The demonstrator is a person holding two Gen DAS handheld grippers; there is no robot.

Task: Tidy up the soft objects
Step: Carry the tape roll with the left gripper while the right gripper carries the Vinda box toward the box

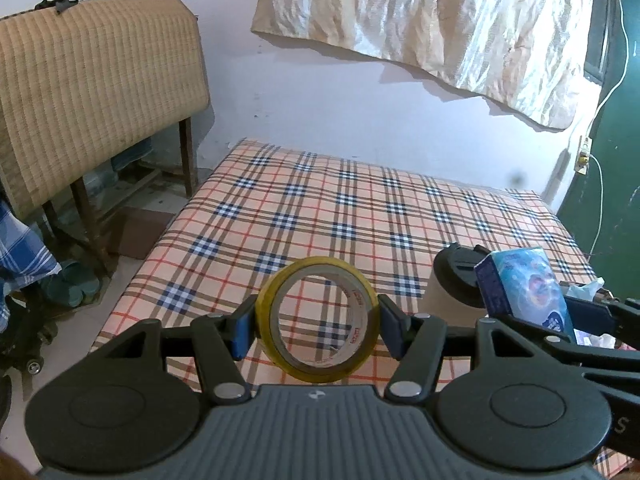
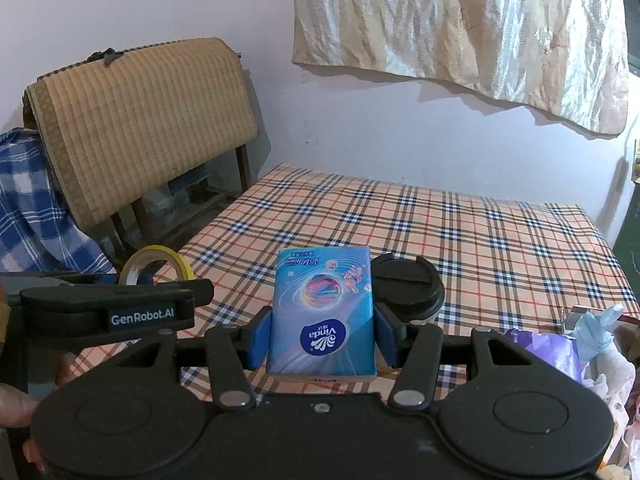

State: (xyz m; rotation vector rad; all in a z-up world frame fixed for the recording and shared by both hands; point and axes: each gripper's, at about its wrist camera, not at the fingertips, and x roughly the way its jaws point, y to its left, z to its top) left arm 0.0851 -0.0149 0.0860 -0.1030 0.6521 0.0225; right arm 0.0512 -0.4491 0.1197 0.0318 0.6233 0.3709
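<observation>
My left gripper [image 1: 318, 326] is shut on a yellow tape roll [image 1: 368, 312], held upright above the near edge of the plaid bed [image 1: 320, 208]. My right gripper [image 2: 322, 332] is shut on a blue Vinda tissue pack [image 2: 324, 312], held above the bed [image 2: 440, 232]. The tissue pack also shows in the left wrist view [image 1: 524, 292], at the right. The tape roll shows in the right wrist view [image 2: 158, 268], at the left. The two grippers are side by side.
A paper cup with a black lid [image 2: 406, 284] stands on the bed behind the tissue pack; it also shows in the left wrist view [image 1: 456, 284]. Crumpled bags and soft items [image 2: 592, 344] lie at the right. A mat-draped wooden frame [image 1: 92, 80] stands left of the bed.
</observation>
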